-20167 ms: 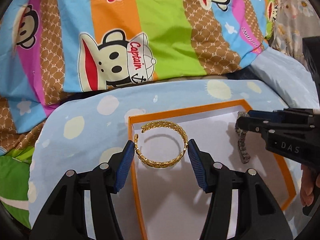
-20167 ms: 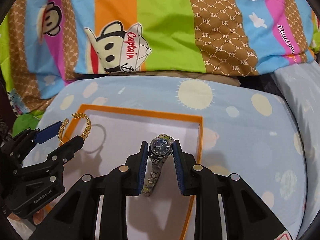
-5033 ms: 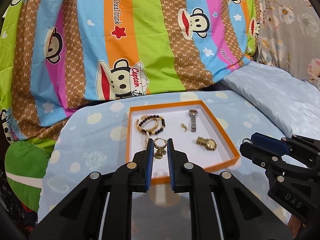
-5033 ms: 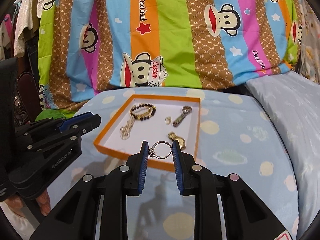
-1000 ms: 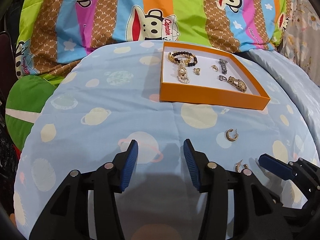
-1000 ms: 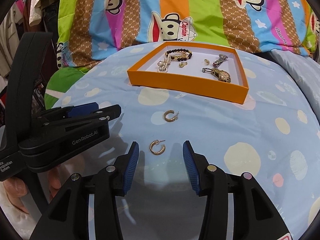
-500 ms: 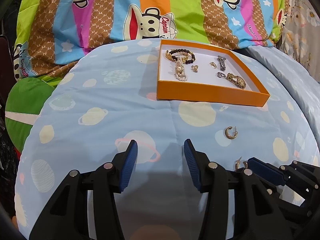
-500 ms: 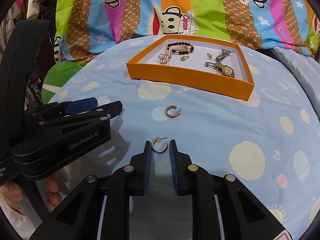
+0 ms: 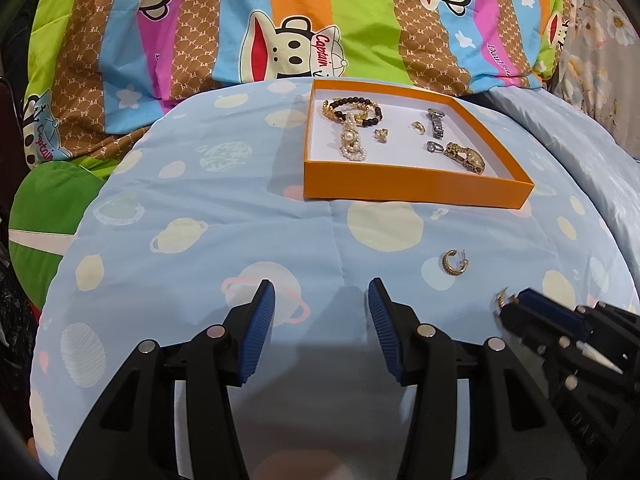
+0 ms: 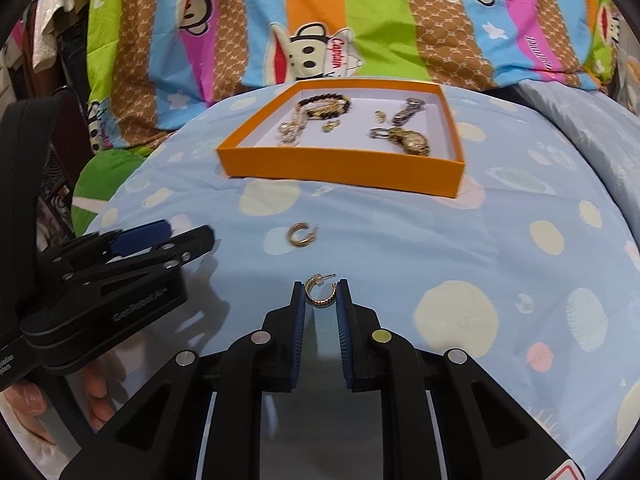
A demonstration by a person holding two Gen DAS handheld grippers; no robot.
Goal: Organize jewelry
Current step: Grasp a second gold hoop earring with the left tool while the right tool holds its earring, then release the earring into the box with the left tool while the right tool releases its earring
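The right gripper (image 10: 322, 294) is clamped on a small gold hoop earring (image 10: 319, 293) above the blue planet-print quilt (image 10: 400, 248); lift gently, keeping pressure, towards the shallow orange cardboard tray (image 10: 344, 170); the left gripper (image 9: 322, 308) hangs half-open, empty.

An orange tray (image 9: 416, 191) sits on a pale blue planet-print quilt (image 9: 224, 232), behind it a rainbow-striped monkey-print blanket (image 9: 224, 32).
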